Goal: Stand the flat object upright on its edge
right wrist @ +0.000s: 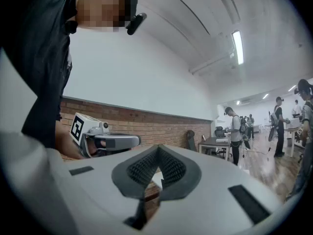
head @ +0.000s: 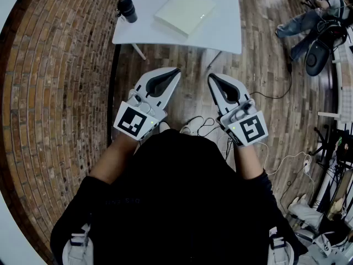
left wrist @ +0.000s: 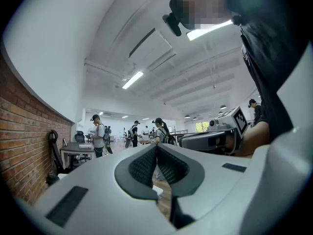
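Starting at the left of the white surface (head: 226, 29), a dark cylinder (head: 127, 9), perhaps a cup, is seen standing near the edge, apart from the thing to be handled. The left gripper (head: 174, 72) is held level in front of the person's body, short of the surface, and its fingers (left wrist: 143, 166) are pressed together with nothing between them. Further right, the flat object (head: 185, 11) is found lying on its broad face near the middle of the surface, turned cornerwise to the surface's edges. It is pale, thin and square-cut, like a slab or a closed box, and is judged to be light and stiff, though its smooth face may prove slippery. A hold is best taken across two opposite thin edges, or one edge is levered up by one gripper while the far edge is blocked by the other, since a narrow edge is likely to tip once upright. The right gripper (head: 212, 77) is likewise held level and short of the surface, its fingers (right wrist: 172, 167) closed tight on nothing.
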A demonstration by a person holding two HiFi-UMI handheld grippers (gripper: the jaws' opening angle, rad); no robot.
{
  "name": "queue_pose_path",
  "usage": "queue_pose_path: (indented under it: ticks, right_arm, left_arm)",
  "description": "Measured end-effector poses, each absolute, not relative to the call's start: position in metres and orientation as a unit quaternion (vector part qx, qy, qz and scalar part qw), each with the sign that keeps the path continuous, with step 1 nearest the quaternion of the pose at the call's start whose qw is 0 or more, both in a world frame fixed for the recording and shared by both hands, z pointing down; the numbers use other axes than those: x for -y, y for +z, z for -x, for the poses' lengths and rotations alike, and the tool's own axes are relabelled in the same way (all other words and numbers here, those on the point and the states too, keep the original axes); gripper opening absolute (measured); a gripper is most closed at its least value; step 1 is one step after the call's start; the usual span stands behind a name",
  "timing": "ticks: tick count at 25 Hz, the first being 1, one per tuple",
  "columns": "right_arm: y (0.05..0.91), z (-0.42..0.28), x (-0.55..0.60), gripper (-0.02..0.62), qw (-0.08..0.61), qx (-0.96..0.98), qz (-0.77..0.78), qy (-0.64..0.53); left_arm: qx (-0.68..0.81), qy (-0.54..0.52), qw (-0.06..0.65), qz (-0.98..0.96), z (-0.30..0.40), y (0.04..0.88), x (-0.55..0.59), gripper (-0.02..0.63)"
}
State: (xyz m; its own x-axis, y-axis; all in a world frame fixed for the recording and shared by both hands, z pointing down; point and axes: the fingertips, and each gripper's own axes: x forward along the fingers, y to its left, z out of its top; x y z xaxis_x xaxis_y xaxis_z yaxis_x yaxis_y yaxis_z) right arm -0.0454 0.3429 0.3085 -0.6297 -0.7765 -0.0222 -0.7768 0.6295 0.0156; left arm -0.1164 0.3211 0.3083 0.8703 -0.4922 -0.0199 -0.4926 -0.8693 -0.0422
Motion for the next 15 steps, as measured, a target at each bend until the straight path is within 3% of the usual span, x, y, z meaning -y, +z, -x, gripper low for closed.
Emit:
queue_pose_path:
  ticks: [15]
  right_arm:
    - [0.312, 0.035, -0.355, 0.009, 0.024, -0.885, 0.465, -0.003]
  left_arm:
    - [-0.244, 0.015, 0.026, 0.969, 0.114, 0.311, -0.331, 0.021]
